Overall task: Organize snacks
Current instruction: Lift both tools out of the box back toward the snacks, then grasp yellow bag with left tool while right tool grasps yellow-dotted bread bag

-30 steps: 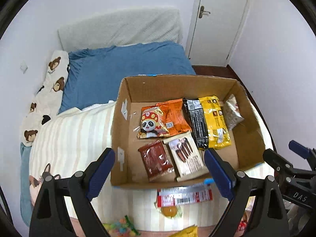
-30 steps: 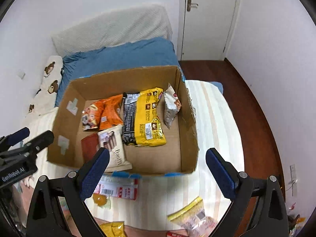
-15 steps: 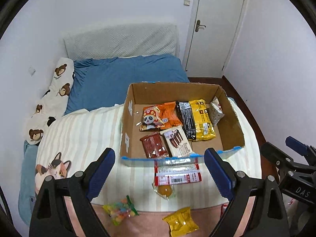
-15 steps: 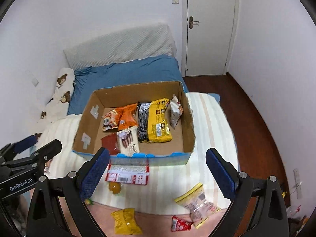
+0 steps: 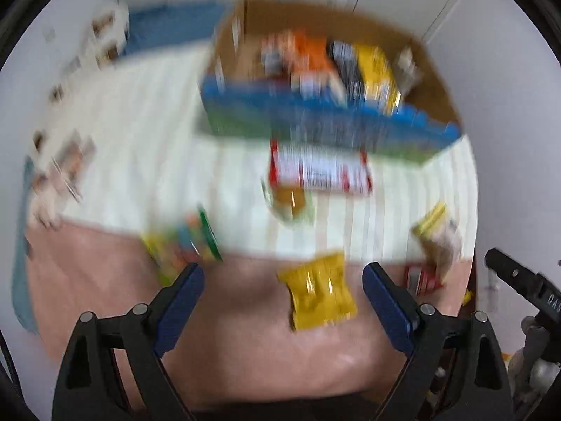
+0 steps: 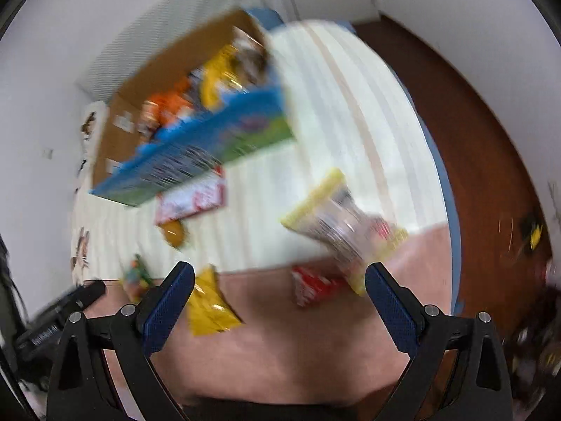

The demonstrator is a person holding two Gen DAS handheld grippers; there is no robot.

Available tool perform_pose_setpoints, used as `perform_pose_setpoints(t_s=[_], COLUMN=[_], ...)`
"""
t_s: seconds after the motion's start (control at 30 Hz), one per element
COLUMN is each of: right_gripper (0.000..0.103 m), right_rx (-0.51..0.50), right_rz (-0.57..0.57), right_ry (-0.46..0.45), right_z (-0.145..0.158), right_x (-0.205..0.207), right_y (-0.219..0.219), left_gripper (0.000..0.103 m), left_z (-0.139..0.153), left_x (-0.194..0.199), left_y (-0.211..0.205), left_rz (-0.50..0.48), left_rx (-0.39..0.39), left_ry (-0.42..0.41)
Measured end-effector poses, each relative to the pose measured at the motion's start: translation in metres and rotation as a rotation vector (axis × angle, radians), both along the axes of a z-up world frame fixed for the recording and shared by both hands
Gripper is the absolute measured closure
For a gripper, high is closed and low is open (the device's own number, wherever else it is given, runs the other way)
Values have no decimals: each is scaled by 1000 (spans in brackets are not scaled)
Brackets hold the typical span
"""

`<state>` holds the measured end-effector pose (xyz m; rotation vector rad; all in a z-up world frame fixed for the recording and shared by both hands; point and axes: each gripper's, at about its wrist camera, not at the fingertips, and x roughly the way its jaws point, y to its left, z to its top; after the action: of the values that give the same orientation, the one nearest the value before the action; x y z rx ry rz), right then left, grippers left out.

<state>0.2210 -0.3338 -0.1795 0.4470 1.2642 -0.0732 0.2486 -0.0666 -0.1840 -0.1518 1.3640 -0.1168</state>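
Both views are motion-blurred. A cardboard box (image 5: 431,70) with a blue printed front wall holds several snack packs. Loose snacks lie on the bed in front of it: a red-and-white pack (image 5: 319,173), a small orange snack (image 5: 289,198), a colourful candy bag (image 5: 182,245), a yellow pack (image 5: 320,289), a clear yellow-edged bag (image 6: 345,222) and a small red pack (image 6: 312,286). My left gripper (image 5: 283,282) hangs open above the pink sheet, the yellow pack between its fingers' lines. My right gripper (image 6: 278,280) is open over the red pack.
The bed has a striped cream blanket (image 5: 157,133) and a pink sheet (image 6: 298,351) at its near end. Brown wooden floor (image 6: 491,140) lies to the right of the bed. White walls surround it. The other gripper shows at each view's edge.
Both grippers have pulled back from the box and tilted down toward the near end of the bed. The loose snacks now fill the lower views. Jaws stay open.
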Motion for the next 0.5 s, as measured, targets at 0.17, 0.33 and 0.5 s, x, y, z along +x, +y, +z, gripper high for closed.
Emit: perform_pose_setpoints(t_s=[0.17,0.33,0.5], right_gripper=[3,3,3], right_rx=[-63,-188,-234], right_rz=[74,279,407], right_ry=[80,154,220], right_z=[-33,-65,-97], right_x=[19,57,82], right_y=[-20,-20,-10], left_gripper=[11,11,23], left_z=[-61,-100,-124], left_x=[-4,1,4], left_y=[-28,-61,-78], left_rz=[-25,-61,-53], left_rx=[-44,-43,-23], left_ry=[147,231,256])
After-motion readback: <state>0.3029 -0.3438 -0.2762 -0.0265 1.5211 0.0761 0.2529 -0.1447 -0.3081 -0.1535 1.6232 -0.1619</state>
